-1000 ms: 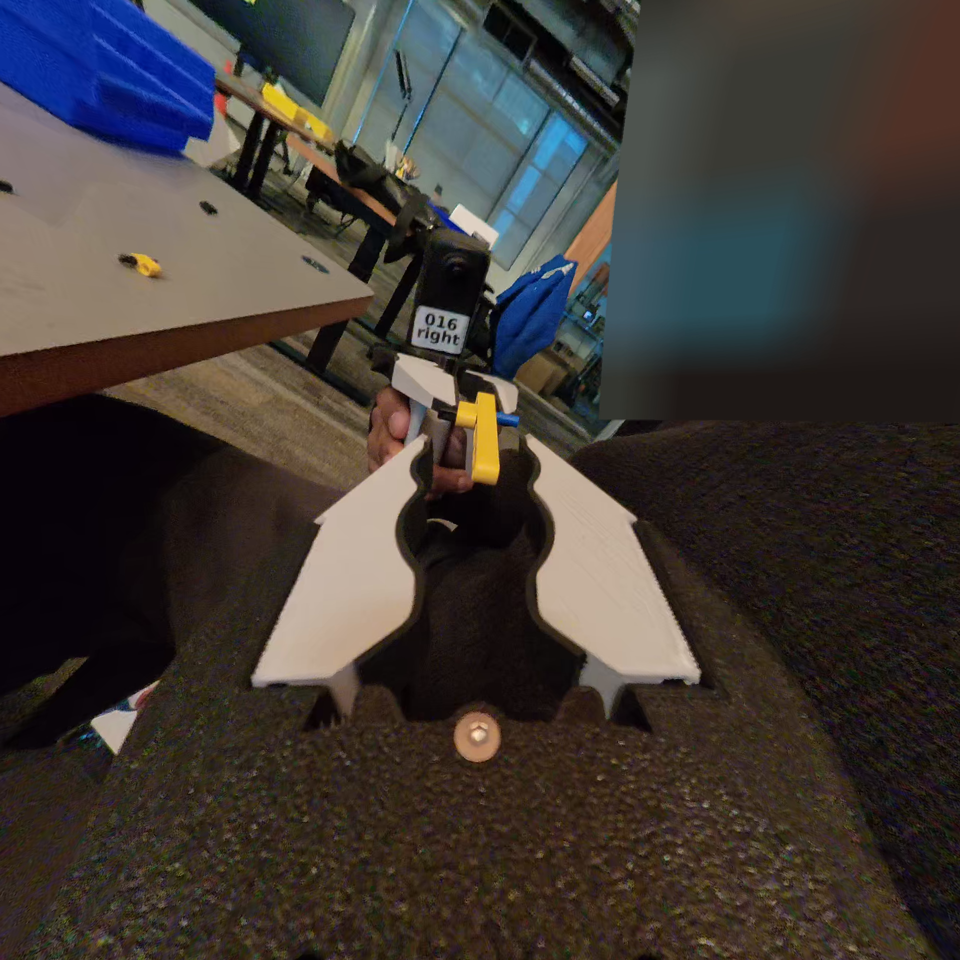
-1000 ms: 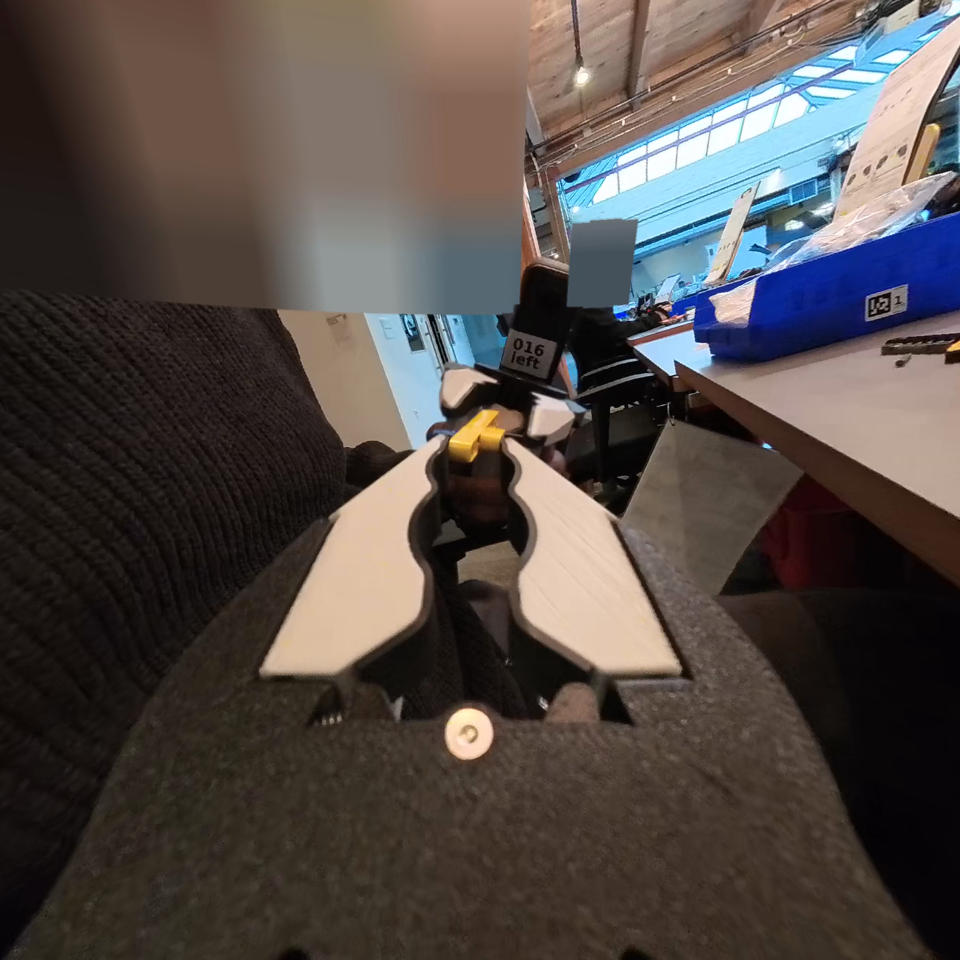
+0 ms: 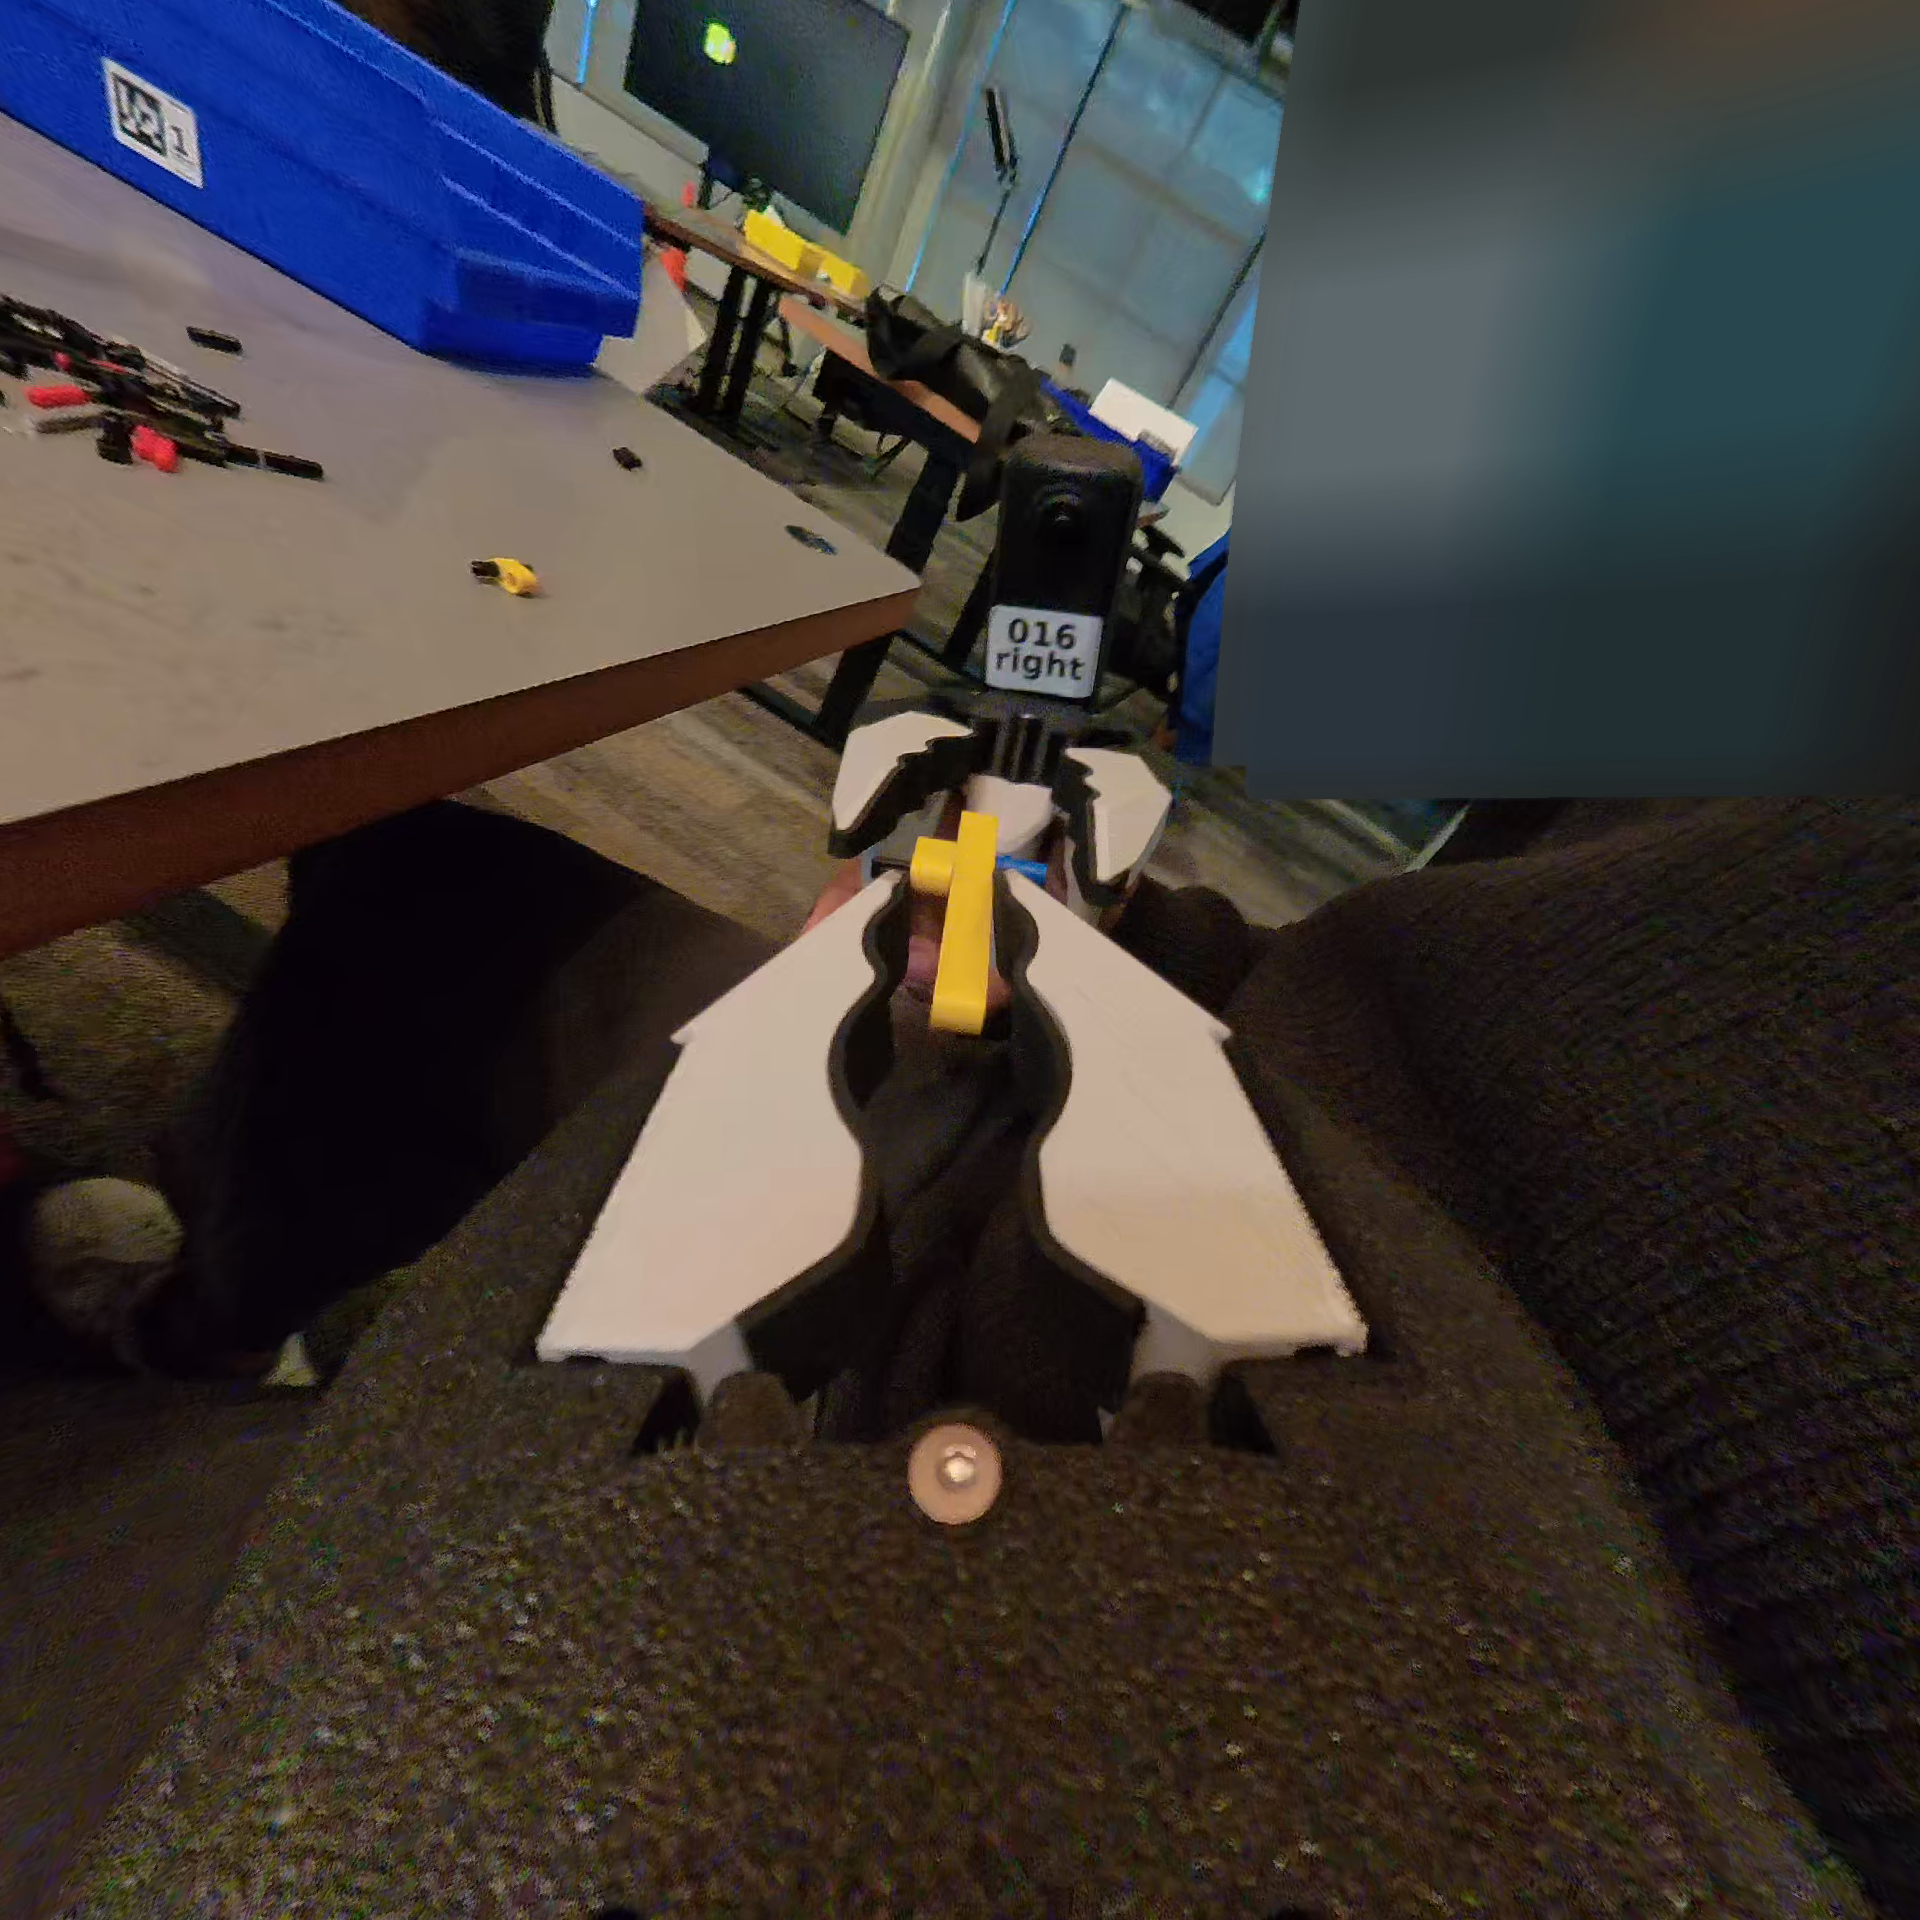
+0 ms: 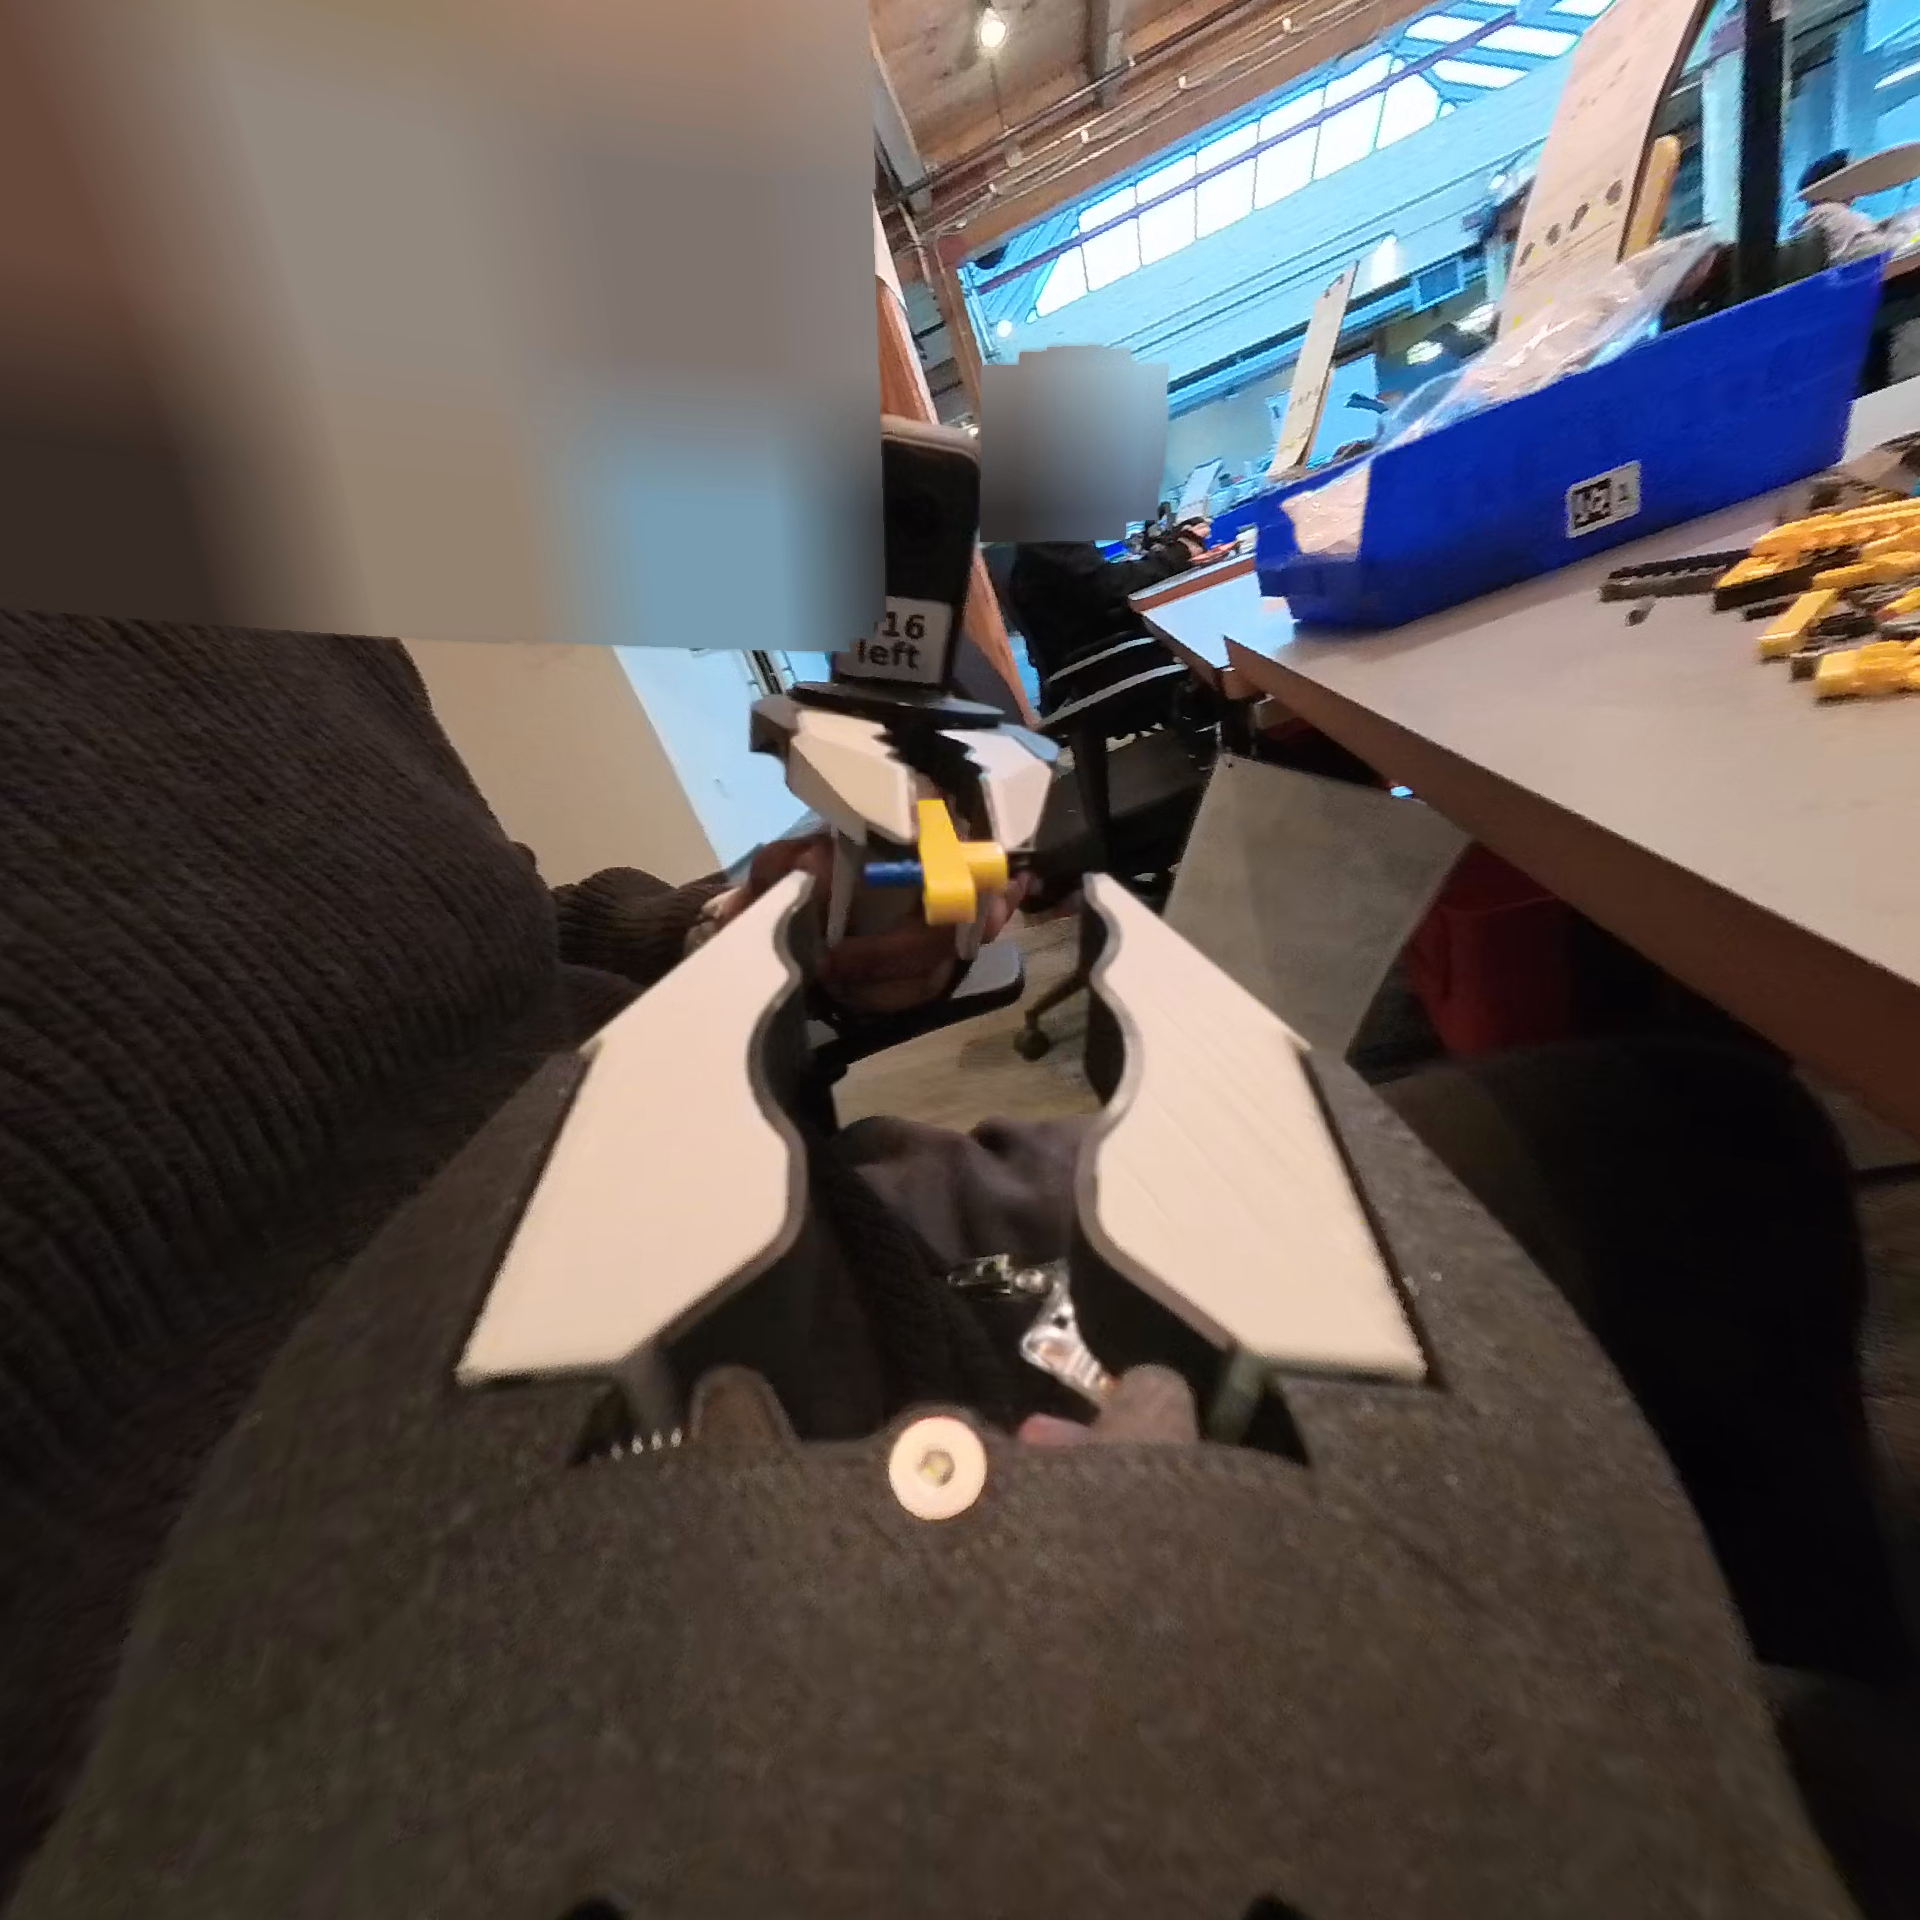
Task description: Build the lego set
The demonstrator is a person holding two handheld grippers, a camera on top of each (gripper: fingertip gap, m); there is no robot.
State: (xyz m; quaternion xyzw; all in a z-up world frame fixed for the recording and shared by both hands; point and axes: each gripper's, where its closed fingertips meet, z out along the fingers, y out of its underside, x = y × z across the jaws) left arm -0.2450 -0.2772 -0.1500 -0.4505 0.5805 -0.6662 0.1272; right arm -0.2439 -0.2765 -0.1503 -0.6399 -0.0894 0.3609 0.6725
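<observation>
Through your left wrist view, your left gripper (image 3: 951, 904) has its two white fingers (image 3: 748, 1164) drawn together at the tips, clamped on a yellow brick piece (image 3: 961, 925) with a blue pin (image 3: 1023, 864) through its upper end. The piece stands nearly upright between the tips, its long arm hanging down into the gap behind them. Straight ahead, just past the piece, your right gripper (image 3: 997, 821) faces you, with its black camera (image 3: 1060, 540) standing above it (a white label sits under the lens). Ahead and to the left lies the grey table (image 3: 312, 644): a small yellow part (image 3: 509, 575) near its edge, a scatter of black and red parts (image 3: 135, 416) farther left, and a blue bin (image 3: 364, 177) beyond them. To the right and below, dark knitted fabric (image 3: 1610, 1143) fills the view.

Through your right wrist view, your right gripper (image 4: 945, 894) has its fingers (image 4: 1226, 1164) spread well apart, with nothing between them. Just ahead, near the left fingertip, your left gripper (image 4: 940, 831) pinches the same yellow brick piece (image 4: 951, 868), the blue pin (image 4: 888, 873) poking out on its left. I cannot tell whether your right fingertips touch the piece. To the right of the gripper the grey table (image 4: 1558, 748) carries a pile of yellow and black parts (image 4: 1829, 603) and the blue bin (image 4: 1558, 509). Dark knit (image 4: 260, 987) fills the left side.
</observation>
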